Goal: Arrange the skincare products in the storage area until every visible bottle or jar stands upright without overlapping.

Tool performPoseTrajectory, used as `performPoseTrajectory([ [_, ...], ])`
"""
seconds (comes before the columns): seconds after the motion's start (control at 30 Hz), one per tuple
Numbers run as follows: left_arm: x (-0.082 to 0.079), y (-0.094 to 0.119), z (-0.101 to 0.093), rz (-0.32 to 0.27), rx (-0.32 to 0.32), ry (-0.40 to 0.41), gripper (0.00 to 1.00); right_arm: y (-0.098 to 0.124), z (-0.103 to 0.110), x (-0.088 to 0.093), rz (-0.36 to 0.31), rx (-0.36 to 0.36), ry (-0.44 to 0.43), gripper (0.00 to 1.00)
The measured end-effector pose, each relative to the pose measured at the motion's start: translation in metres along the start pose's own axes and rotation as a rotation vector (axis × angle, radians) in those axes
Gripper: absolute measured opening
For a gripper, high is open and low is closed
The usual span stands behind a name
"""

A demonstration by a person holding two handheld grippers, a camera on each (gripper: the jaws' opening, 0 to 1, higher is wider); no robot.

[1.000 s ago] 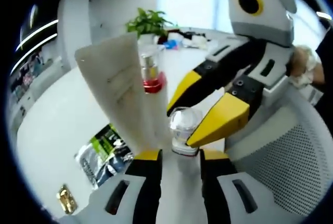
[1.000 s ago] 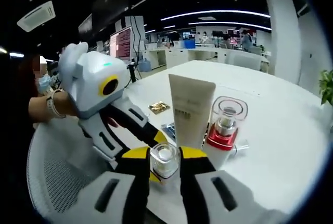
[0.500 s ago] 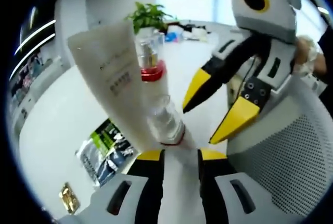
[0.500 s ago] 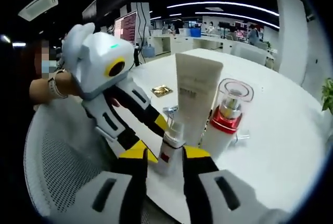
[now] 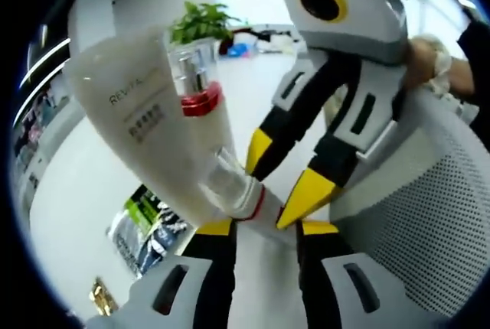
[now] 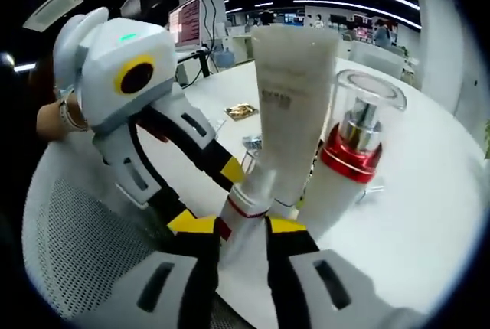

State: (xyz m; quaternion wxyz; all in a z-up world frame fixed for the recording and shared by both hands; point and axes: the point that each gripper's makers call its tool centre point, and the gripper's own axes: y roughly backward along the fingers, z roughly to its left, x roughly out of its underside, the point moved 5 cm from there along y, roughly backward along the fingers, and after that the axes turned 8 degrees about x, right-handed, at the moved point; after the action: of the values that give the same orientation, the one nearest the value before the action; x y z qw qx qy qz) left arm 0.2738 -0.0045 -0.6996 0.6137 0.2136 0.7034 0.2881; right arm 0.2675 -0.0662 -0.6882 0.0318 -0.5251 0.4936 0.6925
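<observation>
The left gripper view looks from very near, across the white table (image 5: 69,191) toward bright windows. The right gripper view faces the opposite way, toward the dark office. Both share the white tube (image 5: 145,130) (image 6: 289,107) and the pump bottle (image 5: 195,88) (image 6: 348,161).

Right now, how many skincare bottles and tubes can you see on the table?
3: a tall white tube; a red-collared pump bottle beside it; a small clear bottle between the right gripper's jaws. More may be hidden.
</observation>
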Motion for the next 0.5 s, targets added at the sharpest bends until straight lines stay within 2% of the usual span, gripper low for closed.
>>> performPoseTrajectory([
  [0.07,-0.0003,0.0017,0.0005,0.003,-0.006,-0.015,0.27,0.0015,0.0011,-0.0014,-0.009,0.003,0.032,0.23],
  [0.17,-0.003,0.0046,0.0025,0.002,-0.039,-0.08,0.24,0.0045,0.0,-0.0035,-0.033,0.013,0.073,0.21],
  [0.27,-0.0042,0.0047,0.0015,0.007,-0.052,-0.117,0.22,0.0057,-0.0008,-0.0035,-0.031,0.018,0.08,0.21],
  [0.37,-0.0055,0.0055,0.0025,0.014,-0.074,-0.173,0.2,0.0076,-0.0003,-0.0035,-0.032,0.033,0.128,0.19],
  [0.5,-0.0057,0.0056,0.0028,0.015,-0.082,-0.192,0.19,0.0084,-0.0003,-0.0031,-0.026,0.043,0.149,0.19],
])
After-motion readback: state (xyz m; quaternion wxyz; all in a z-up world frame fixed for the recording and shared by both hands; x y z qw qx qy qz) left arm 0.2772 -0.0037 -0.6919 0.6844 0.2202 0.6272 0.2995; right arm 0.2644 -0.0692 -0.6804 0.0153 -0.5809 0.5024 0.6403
